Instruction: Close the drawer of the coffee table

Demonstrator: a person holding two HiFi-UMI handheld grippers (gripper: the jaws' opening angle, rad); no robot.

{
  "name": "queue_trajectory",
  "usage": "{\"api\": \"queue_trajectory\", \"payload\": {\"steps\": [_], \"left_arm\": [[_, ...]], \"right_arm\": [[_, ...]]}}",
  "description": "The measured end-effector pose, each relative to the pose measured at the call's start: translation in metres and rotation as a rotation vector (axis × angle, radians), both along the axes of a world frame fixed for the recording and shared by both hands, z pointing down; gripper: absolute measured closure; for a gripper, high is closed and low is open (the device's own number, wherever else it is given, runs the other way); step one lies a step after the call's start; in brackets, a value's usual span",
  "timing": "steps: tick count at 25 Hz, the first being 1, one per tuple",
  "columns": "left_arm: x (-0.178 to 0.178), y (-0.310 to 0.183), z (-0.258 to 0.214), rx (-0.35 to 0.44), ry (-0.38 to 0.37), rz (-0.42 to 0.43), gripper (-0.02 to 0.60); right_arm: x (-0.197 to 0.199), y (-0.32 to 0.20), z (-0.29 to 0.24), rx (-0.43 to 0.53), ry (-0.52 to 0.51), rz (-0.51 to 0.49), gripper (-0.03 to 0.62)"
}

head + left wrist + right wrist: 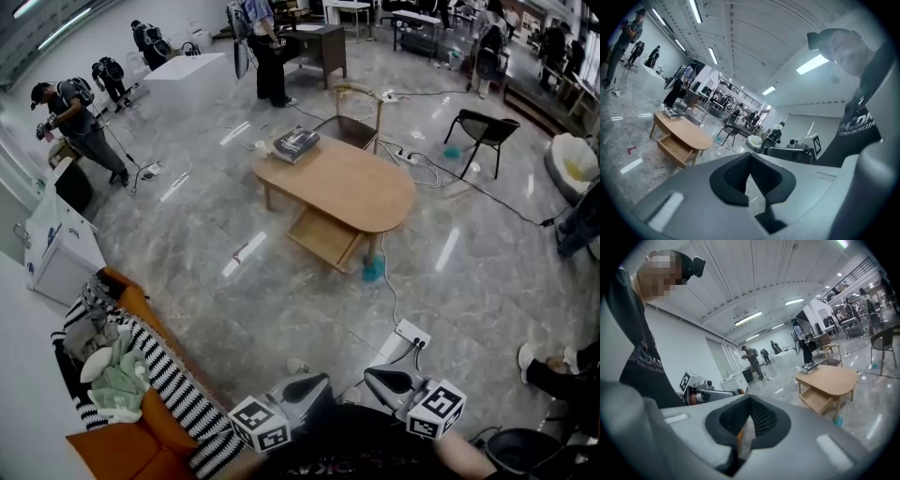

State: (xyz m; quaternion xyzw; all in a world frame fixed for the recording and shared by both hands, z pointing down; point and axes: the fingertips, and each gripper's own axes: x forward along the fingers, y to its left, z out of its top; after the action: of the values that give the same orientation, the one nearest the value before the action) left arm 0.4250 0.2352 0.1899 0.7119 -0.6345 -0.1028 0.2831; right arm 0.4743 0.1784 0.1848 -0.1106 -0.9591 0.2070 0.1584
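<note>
The drawer (325, 236) is pulled out from under the coffee table (342, 180) and looks empty. It is far ahead of the fingers, well apart from both of them. Its front faces mostly back toward them and a bit to their left.

On the far end of the table top lies a book (295, 143), much farther from the fingers than the drawer. A small blue thing (373, 270) sits on the floor by the table leg, just beside the drawer's right side. A cable (389, 291) runs from there back to a white power strip (412, 334), which lies on the floor just ahead of the right fingers.

The left gripper (305, 386) has its jaws pressed together, with nothing between them. The right gripper (389, 380) is the same, closed tight and empty. Both point forward and a little down, side by side, near the person's body.

I think the step now is to get to the drawer, since nothing can be pushed from here. Step over the power strip and the cable, not on them. Closed fingers are fine for this job, so they need not open. Put the tips flat on the middle of the drawer front, then push slowly and straight in. A push at one corner could make the drawer jam. A hard push could slide the whole table on the shiny floor.
</note>
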Motion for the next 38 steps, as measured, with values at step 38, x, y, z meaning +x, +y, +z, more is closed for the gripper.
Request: {"api": "queue_trajectory", "payload": {"steps": [38], "left_arm": [[-0.099, -0.033, -0.009, 0.017, -0.081, -0.011, 0.584]], "right_arm": [[-0.07, -0.052, -0.004, 0.05, -0.041, 0.114, 0.594]]}}
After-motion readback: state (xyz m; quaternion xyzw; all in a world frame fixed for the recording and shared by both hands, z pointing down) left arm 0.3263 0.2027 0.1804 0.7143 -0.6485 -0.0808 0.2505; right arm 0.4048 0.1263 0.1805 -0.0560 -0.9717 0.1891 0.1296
